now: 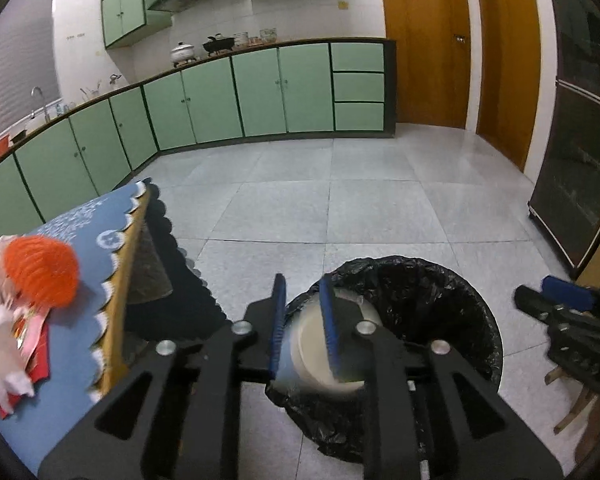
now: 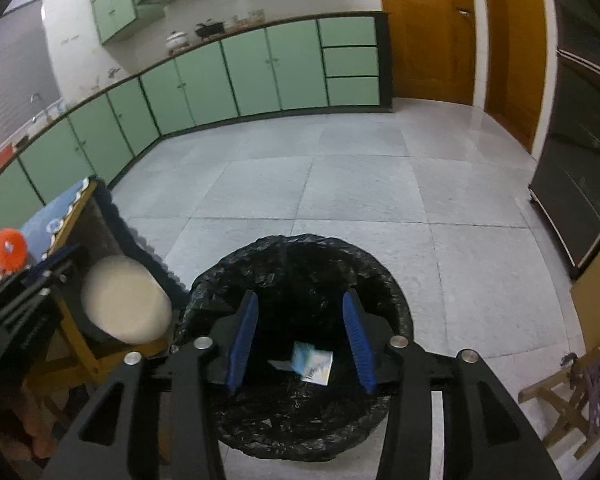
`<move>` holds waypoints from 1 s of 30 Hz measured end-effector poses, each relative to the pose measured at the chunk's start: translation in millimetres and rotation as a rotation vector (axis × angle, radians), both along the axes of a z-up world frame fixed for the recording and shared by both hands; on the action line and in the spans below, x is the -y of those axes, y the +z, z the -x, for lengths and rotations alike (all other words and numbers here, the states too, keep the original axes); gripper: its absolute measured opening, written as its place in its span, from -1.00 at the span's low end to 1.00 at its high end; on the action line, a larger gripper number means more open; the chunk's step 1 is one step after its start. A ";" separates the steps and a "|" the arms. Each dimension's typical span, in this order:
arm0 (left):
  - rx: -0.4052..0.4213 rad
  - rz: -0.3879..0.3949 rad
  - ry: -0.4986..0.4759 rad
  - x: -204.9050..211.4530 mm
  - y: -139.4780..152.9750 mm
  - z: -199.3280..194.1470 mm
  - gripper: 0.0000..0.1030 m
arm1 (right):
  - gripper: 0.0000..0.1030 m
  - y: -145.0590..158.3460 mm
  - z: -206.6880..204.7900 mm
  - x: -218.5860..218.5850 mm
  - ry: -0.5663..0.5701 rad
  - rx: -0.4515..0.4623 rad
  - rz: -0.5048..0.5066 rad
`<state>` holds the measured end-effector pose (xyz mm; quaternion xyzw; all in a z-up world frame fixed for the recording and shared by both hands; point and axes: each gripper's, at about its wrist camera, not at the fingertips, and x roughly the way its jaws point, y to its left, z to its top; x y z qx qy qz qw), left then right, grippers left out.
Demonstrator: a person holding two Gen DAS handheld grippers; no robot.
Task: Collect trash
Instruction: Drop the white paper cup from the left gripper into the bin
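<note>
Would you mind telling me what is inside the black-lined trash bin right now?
In the trash bin, a small light-blue and white packet lies on the black liner. The right tongs hide part of the bottom, so anything else there cannot be seen.

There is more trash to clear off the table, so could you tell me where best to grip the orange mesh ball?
Grip the orange mesh ball across its rounded middle, coming from above. It sits high atop the crumpled white paper near the edge of the blue tablecloth, so its sides are free, and the soft netting should compress under the gripper.

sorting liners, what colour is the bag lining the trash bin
Black; the bin liner shows best in the right wrist view.
</note>
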<state>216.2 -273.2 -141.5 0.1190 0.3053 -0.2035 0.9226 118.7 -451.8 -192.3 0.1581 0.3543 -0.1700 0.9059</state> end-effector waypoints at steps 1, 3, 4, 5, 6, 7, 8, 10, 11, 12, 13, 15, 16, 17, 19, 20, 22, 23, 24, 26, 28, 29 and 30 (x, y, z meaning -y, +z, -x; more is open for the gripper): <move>0.001 0.001 -0.006 -0.3 1.6 -0.9 -0.54 | -0.14 2.6 4.7 2.0 -0.011 0.006 -0.003; 0.012 0.029 -0.010 -7.9 10.0 0.2 -0.23 | -0.08 8.9 9.1 1.8 -0.019 0.020 -0.001; 0.030 0.041 -0.003 -15.3 17.6 3.7 -0.09 | 0.01 14.4 11.5 -1.0 -0.022 0.031 0.007; 0.046 0.056 -0.002 -24.7 26.2 7.1 -0.06 | 0.09 19.4 11.7 -4.0 -0.023 0.039 0.015; 0.064 0.071 0.001 -36.2 36.0 11.2 -0.01 | 0.14 26.3 13.6 -10.8 -0.019 0.054 0.023; 0.081 0.078 0.008 -44.9 43.3 15.5 0.11 | 0.26 31.9 13.5 -17.7 -0.015 0.067 0.025; 0.105 0.083 0.026 -59.5 52.9 21.4 0.17 | 0.37 38.6 14.0 -25.8 -0.008 0.083 0.029; 0.136 0.091 0.066 -89.5 69.8 32.4 0.31 | 0.59 53.3 14.5 -44.9 0.014 0.121 0.047; 0.143 0.095 0.099 -109.0 76.5 35.8 0.34 | 0.73 61.6 14.4 -57.6 0.021 0.143 0.057; 0.144 0.097 0.131 -129.9 82.6 39.0 0.37 | 0.78 68.4 13.1 -66.9 0.032 0.159 0.058; 0.146 0.098 0.158 -145.5 87.4 40.1 0.39 | 0.83 77.4 11.4 -82.4 0.060 0.184 0.055; 0.156 0.090 0.250 -190.0 96.4 45.9 0.45 | 0.88 89.6 6.4 -109.4 0.106 0.214 0.049; 0.159 0.081 0.292 -208.2 99.5 48.0 0.48 | 0.89 95.9 2.0 -128.0 0.134 0.228 0.046; 0.165 0.062 0.340 -226.5 100.9 51.0 0.48 | 0.89 100.6 -2.3 -144.6 0.161 0.239 0.040; 0.193 0.023 0.416 -258.1 103.8 57.8 0.52 | 0.89 107.0 -10.1 -174.8 0.204 0.258 0.024; 0.218 -0.012 0.462 -272.7 103.9 62.4 0.53 | 0.89 109.7 -14.5 -193.2 0.227 0.271 0.024; 0.253 -0.059 0.520 -295.5 102.9 68.5 0.56 | 0.89 111.6 -23.8 -226.6 0.273 0.285 0.040; 0.253 -0.072 0.535 -303.4 102.6 68.8 0.56 | 0.89 111.0 -28.4 -244.5 0.298 0.286 0.051; 0.246 -0.077 0.553 -313.5 101.5 68.1 0.56 | 0.89 110.0 -32.4 -261.6 0.324 0.290 0.061; 0.231 -0.064 0.582 -329.1 103.4 66.0 0.56 | 0.89 106.8 -39.4 -287.3 0.357 0.291 0.080; 0.227 -0.049 0.605 -340.1 103.5 68.1 0.56 | 0.89 102.5 -46.6 -305.8 0.385 0.272 0.077; 0.227 -0.045 0.614 -346.3 103.7 67.9 0.57 | 0.89 100.6 -50.1 -313.3 0.391 0.264 0.072; 0.226 -0.042 0.618 -348.6 104.3 67.1 0.59 | 0.89 98.5 -55.0 -320.4 0.399 0.254 0.059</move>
